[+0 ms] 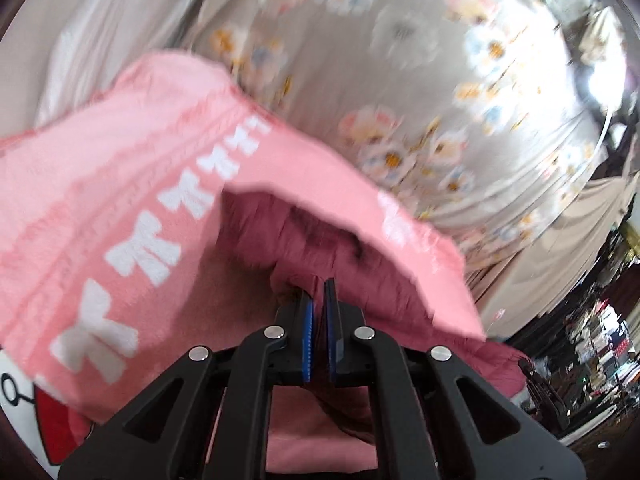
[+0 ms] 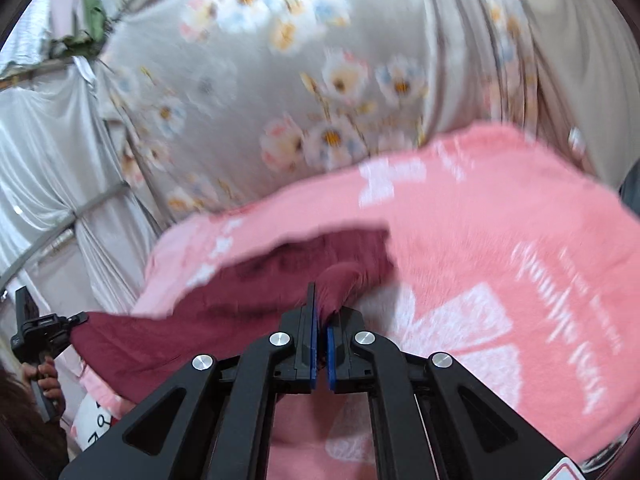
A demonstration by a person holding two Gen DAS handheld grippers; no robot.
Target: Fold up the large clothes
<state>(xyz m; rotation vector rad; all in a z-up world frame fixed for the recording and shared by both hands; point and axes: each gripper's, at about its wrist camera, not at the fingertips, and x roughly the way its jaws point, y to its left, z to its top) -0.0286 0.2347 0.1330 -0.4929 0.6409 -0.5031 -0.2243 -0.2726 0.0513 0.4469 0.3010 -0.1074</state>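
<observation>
A large pink fleece garment (image 1: 132, 152) with white bow prints and a dark maroon part (image 1: 288, 232) hangs lifted over a floral bed sheet (image 1: 400, 80). My left gripper (image 1: 318, 292) is shut on a fold of the maroon fabric. In the right wrist view the same pink garment (image 2: 500, 220) billows above the sheet (image 2: 240, 80). My right gripper (image 2: 320, 304) is shut on a bunched maroon fold (image 2: 340, 280). The maroon cloth stretches left toward the other hand-held gripper (image 2: 44, 332). Both views are motion-blurred.
A white and red cartoon print (image 1: 24, 392) lies at the lower left under the garment. Grey curtains (image 2: 48, 160) hang at the bed's left side. Cluttered shelves (image 1: 600, 340) stand at the far right. A person's hand (image 2: 44, 380) holds the other gripper's handle.
</observation>
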